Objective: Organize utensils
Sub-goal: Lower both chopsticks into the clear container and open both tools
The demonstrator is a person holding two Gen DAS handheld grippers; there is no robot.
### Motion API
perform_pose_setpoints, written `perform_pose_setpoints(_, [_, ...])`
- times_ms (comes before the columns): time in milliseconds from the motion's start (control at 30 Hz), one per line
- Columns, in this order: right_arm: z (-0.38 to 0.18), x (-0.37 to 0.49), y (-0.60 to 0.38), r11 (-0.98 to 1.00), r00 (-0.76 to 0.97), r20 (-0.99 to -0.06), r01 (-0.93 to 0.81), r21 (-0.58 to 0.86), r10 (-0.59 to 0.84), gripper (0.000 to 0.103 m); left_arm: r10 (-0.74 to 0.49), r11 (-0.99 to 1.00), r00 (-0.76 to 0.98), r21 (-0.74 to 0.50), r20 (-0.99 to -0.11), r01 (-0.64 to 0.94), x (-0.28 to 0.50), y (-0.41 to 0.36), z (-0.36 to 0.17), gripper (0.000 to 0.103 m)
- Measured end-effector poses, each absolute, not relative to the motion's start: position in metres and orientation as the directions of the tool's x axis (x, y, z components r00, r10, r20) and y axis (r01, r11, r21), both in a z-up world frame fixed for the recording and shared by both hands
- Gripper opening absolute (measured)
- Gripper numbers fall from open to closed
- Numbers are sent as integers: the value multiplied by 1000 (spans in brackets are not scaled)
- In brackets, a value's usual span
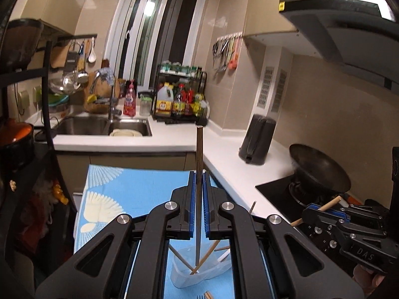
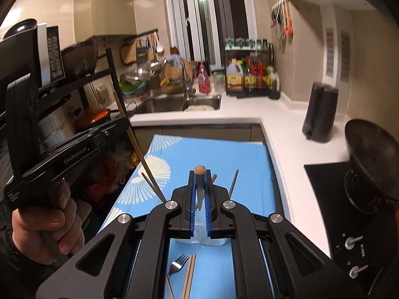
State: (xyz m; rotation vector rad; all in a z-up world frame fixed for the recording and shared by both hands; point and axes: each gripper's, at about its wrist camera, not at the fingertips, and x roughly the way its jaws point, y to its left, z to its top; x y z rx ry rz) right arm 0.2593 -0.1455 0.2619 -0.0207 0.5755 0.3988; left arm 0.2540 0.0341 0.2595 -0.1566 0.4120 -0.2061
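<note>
Clamping a dark brown chopstick [image 1: 199,164] between its blue pads, the left hand-held gripper [image 1: 199,182] holds the stick nearly upright, the upper end rising well above the fingertips and the lower end reaching down toward a clear plastic container [image 1: 197,271] beneath it. The right hand-held gripper [image 2: 199,182] is likewise closed on a chopstick of its own [image 2: 199,174], seen almost end-on so that its round, speckled tip sits just above the fingertips. In the left wrist view that same right gripper shows at the right edge, with a pale wooden stick [image 1: 329,205] running through its jaws. A hand [image 2: 49,221] grips the handle of the left gripper in the right wrist view.

The clear container stands on a blue cloth with white fan patterns [image 1: 139,191], which covers the counter below both grippers. Several more chopsticks lean inside it at crossing angles. Nearer the camera, on the cloth, lie a metal fork [image 2: 178,264] and, just beside it, a pair of light chopsticks [image 2: 189,276].

Beyond the cloth runs a white counter [image 1: 224,154] with a steel sink [image 1: 99,124], a rack of bottles [image 1: 179,97], a dark kettle [image 1: 258,139] and a black wok [image 1: 321,167] on the hob.
</note>
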Motion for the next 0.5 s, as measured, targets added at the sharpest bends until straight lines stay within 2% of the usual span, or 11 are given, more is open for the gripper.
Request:
perform_pose_setpoints(233, [212,288,-136,924,702,-618,-366,112,353,6,-245,965,835,-204,-492,163,271,31,204,5])
perform_pose_setpoints(433, [181,302,-134,929,662,-669,-350,124,339,7,-235,970,797,-184,-557,157,280,28,173,5])
perform_pose_setpoints(500, [175,304,-134,930,650,-682,-345,128,335,10,-227,973,792,-171,-567,157,281,26,170,6])
